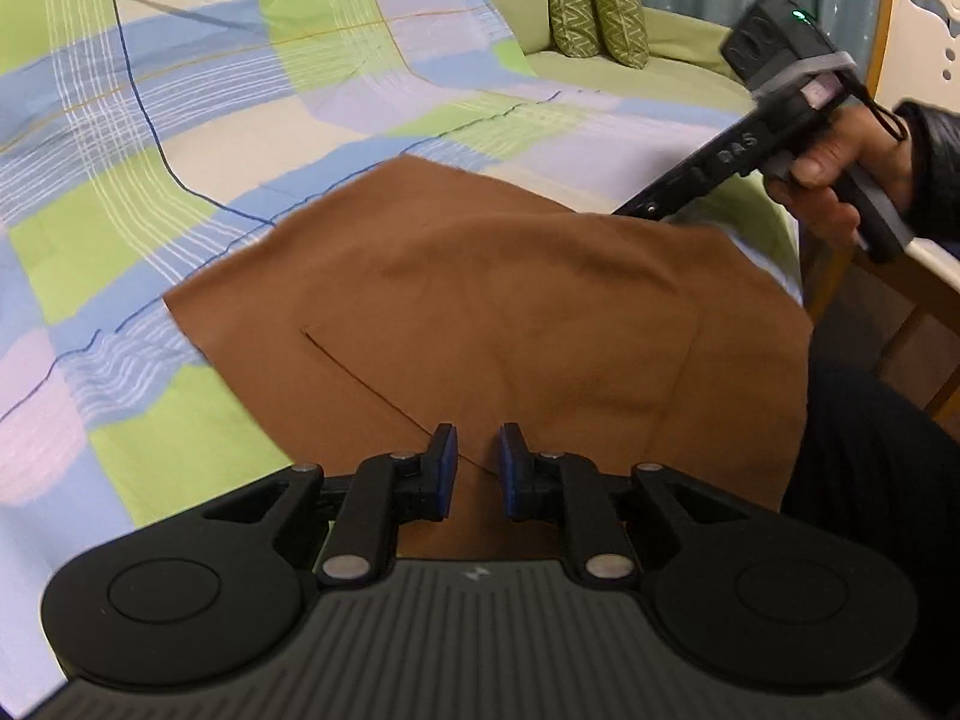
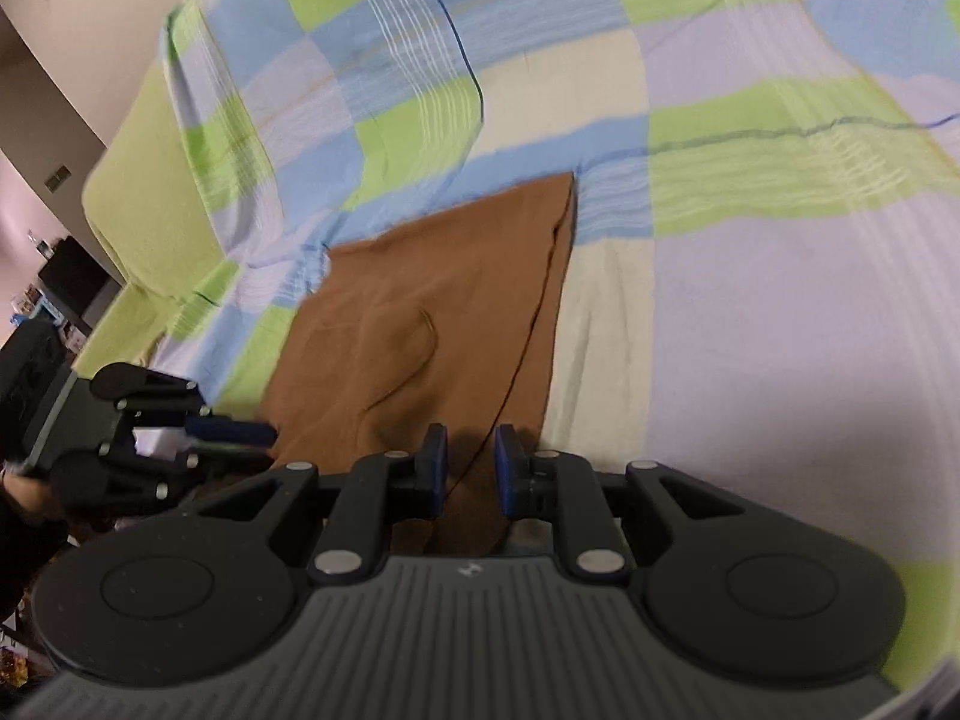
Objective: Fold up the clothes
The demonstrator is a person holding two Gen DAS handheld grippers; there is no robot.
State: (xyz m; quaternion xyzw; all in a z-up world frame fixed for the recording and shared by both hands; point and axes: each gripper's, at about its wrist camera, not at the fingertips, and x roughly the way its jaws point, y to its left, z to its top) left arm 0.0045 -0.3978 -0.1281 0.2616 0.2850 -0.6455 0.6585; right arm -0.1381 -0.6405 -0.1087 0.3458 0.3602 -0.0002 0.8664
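- Checked bedding (image 1: 198,138) in green, blue, lilac and cream covers the bed across the left wrist view; two green patterned cushions (image 1: 594,0) stand far off at the top, and a pale wooden chair (image 1: 918,42) shows at the far right.
- Brown cloth (image 1: 528,300) lies spread flat on the bedding, in the middle of this view, with a straight folded edge running diagonally toward the near side.
- Left claw (image 1: 479,468) is low over the near part of the cloth, its blue pads a little apart with only a narrow gap; nothing is pinched between them, so it is released.
- Right hand (image 1: 840,174) in a dark sleeve holds the right claw's handle at the right; its tips (image 1: 642,207) reach the cloth's far right edge, but their state cannot be read from here.
- Same bedding fills the right wrist view, with a pale wall and dark furniture at the far left.
- Cloth (image 2: 432,324) lies in the middle, one corner pointing far, a small wrinkle near its centre.
- Right claw (image 2: 471,468) sits over the cloth's near edge, pads slightly parted, gripping nothing.
- Left claw (image 2: 240,435) enters from the left, its tips at the cloth's near left edge.
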